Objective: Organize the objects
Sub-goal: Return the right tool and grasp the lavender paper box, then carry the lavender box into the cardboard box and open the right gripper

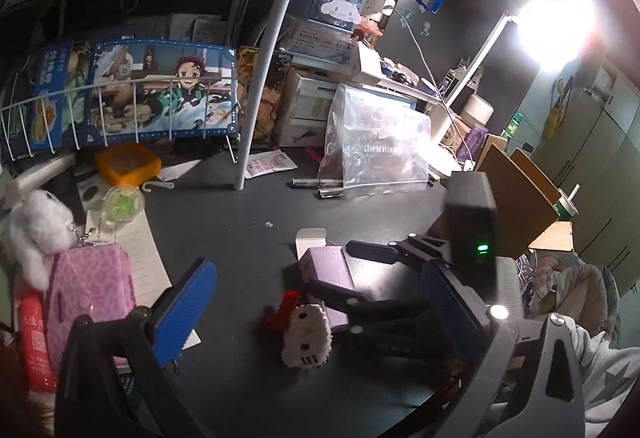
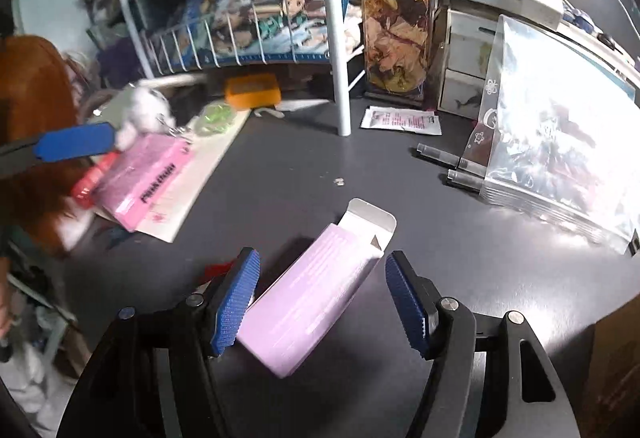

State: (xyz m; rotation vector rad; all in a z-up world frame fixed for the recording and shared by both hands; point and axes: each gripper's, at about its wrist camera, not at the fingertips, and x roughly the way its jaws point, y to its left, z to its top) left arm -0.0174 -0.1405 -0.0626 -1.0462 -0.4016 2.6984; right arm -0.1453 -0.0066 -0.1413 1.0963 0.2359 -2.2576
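A lilac carton point(image 2: 316, 302) lies flat on the dark counter point(image 2: 420, 198), its long axis running from the near left to the far right in the right wrist view, with its open end and raised white flap pointing away towards the far right. The right gripper point(image 2: 320, 302) straddles it with its blue-padded fingers point(image 2: 236, 306) set apart on either side. The left pad is at the carton's near left edge, though contact there cannot be told, and the right pad stands clear with a gap of counter showing, so the carton is between the fingers but not clamped.

In the left wrist view the same carton point(image 1: 328, 270) lies past a small white beaded cat figure with a red bow point(image 1: 304, 338), which sits on the counter just beside the carton's near end. The left gripper point(image 1: 320, 302) is spread wide, with one blue finger point(image 1: 184, 314) at the left and the other at the right, and nothing is held between them; the right gripper's black frame reaches in across that view from the right.

To the left a pink box point(image 2: 144, 182) rests on a sheet of paper near a white plush keychain point(image 1: 36, 234). A clear zip bag point(image 2: 560, 142) lies to the right, with two pens point(image 2: 452, 166) beside it
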